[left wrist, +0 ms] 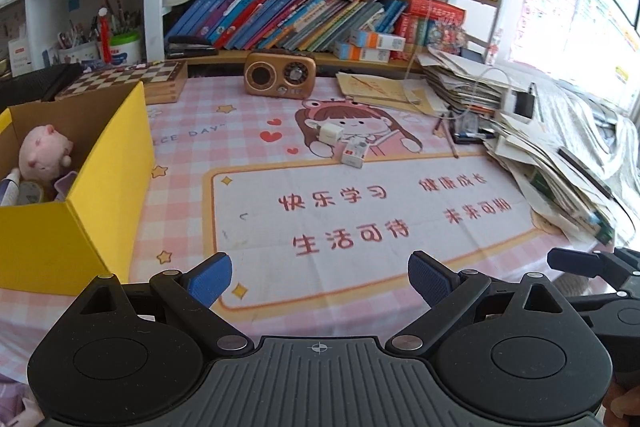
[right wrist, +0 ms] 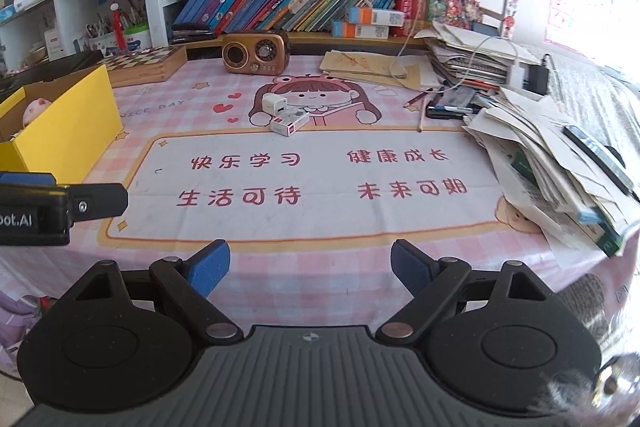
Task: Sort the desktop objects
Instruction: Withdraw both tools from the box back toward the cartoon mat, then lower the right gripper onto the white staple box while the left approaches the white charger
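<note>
A white charger cube (left wrist: 330, 133) and a small white box (left wrist: 355, 153) lie together on the pink desk mat (left wrist: 360, 227), far ahead of both grippers. A yellow box (left wrist: 76, 187) at the left holds a pink plush pig (left wrist: 44, 151) and other small items. My left gripper (left wrist: 320, 281) stands open over the mat's near edge with nothing between its blue pads. My right gripper (right wrist: 310, 269) is open and empty too. In the right wrist view the cube (right wrist: 275, 104), the small box (right wrist: 289, 123) and the yellow box (right wrist: 64, 131) show again.
A brown retro radio (left wrist: 280, 73) and a chessboard (left wrist: 132, 79) sit at the back under bookshelves. Stacks of papers (left wrist: 560, 163), pens and a phone crowd the right side. The other gripper's finger (left wrist: 576, 263) shows at the right edge.
</note>
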`<state>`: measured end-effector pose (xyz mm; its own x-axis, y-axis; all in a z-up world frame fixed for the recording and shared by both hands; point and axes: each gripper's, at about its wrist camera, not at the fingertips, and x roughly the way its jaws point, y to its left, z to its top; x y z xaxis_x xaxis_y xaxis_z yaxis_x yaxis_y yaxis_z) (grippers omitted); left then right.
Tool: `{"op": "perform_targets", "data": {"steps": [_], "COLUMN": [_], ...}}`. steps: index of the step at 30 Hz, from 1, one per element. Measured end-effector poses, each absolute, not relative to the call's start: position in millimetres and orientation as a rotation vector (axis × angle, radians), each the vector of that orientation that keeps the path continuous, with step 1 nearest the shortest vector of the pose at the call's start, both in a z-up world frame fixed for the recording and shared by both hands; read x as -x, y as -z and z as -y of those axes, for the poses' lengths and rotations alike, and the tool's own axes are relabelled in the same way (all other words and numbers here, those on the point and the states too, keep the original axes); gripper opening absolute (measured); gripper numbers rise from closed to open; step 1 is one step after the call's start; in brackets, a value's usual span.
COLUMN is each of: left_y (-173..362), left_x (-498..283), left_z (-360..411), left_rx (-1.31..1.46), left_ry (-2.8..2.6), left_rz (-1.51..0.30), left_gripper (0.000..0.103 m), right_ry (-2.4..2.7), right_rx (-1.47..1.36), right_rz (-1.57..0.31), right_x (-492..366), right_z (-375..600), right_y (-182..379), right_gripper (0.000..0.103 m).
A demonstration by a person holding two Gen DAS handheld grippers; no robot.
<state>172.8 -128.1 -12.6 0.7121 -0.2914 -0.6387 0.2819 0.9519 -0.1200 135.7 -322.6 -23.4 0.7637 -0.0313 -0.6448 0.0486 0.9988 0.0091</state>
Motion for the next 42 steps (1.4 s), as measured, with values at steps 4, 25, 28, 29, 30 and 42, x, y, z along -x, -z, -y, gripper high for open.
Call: {"op": "perform_targets", "data": {"steps": [4,25,28,29,30,42], "left_y": [14,14,14,13,13,17], "left_x": [-187,-268,-279,-283,-286,-311], "left_z": [143,167,170,170,171,172], "left_rx": [0.015,0.05,0.043,0.042,0.04,0.026], "left_ry": [0.285,0.128,0.112,0.108,0.102,0.051], "left_rz": [-0.72,-0.705,-0.702,-0.701,-0.701,-0.716], "left_gripper": [0.097,0.097,0.097,0.097,0.097,0.097], "right_ry": [-0.002,-0.277,-0.298,-0.305,-0.312,-0.38], "right_rx": [-0.021,0.086,0.101,0.104,0.106,0.138], "right_rz": [-0.711,-0.696,-0.696,-0.696,-0.696,-0.713], "right_x": [-157,-277,-299,-306,-313,-384], "right_z": [338,372,374,374,374,367], "right_y": [26,52,57,59,60,81], "right_gripper": [0.087,0.087,0.087,0.087,0.087,0.087]}}
